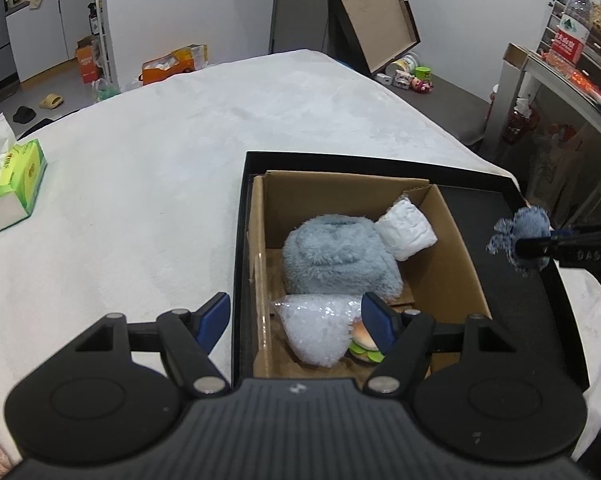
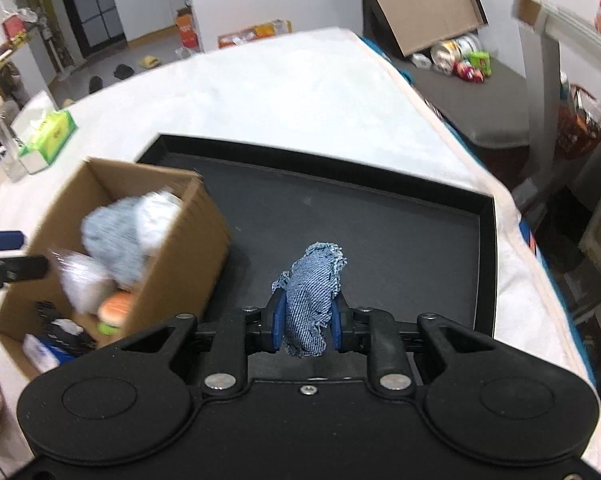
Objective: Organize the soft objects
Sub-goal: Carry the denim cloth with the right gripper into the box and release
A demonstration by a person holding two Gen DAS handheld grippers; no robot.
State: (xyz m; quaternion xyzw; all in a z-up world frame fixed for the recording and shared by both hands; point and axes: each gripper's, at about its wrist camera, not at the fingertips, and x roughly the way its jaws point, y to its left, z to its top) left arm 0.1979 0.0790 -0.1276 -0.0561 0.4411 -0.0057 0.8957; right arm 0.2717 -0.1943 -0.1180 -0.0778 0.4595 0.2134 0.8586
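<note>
A cardboard box [image 1: 456, 236] stands at the left end of a black tray [image 1: 500, 200]. In it lie a fluffy light-blue plush [image 1: 336, 256], a white padded roll [image 1: 406, 230], a clear bag of white filling [image 1: 316, 330] and a burger toy [image 1: 364, 346]. My left gripper [image 1: 296, 322] is open and empty above the box's near end. My right gripper [image 2: 306, 320] is shut on a scrap of denim cloth [image 2: 310, 304] and holds it above the tray's bare floor [image 2: 380, 232], right of the box [image 2: 188, 232]. The denim cloth also shows in the left wrist view [image 1: 520, 240].
The tray lies on a white fleece-covered table [image 1: 172, 184]. A green tissue box [image 1: 12, 184] stands at the table's left. A side table with a water bottle [image 1: 574, 24] stands to the right. Boxes and toys sit on the floor beyond.
</note>
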